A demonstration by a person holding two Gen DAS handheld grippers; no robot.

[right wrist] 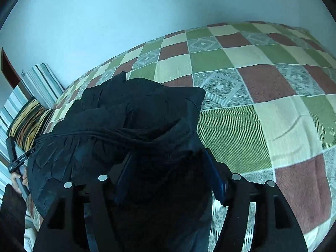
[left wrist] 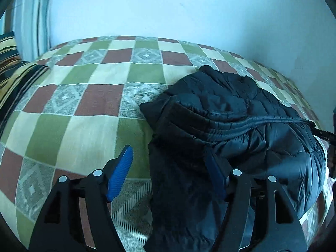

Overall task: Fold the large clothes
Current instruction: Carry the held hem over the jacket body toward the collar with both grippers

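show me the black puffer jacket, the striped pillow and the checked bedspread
black puffer jacket [left wrist: 262, 109], left wrist view, on the quilted top beside the zipper
striped pillow [right wrist: 31, 121], right wrist view, middle of its yellow and black stripes
checked bedspread [left wrist: 84, 105], left wrist view, a bare red square

Open checkered bed [left wrist: 88, 109] stretches clear beside the bunched black jacket [left wrist: 241, 113]; striped pillows [left wrist: 12, 71] and wall [left wrist: 168, 8] hem it in.

both grippers share one build: matte black angular finger arms with triangular cut-outs, round silver rivets at the pivots, and ribbed blue pads on the left gripper [left wrist: 168, 168] and the right gripper [right wrist: 168, 174]. a dark fuzzy sleeve [right wrist: 12, 210] covers the person's left forearm.
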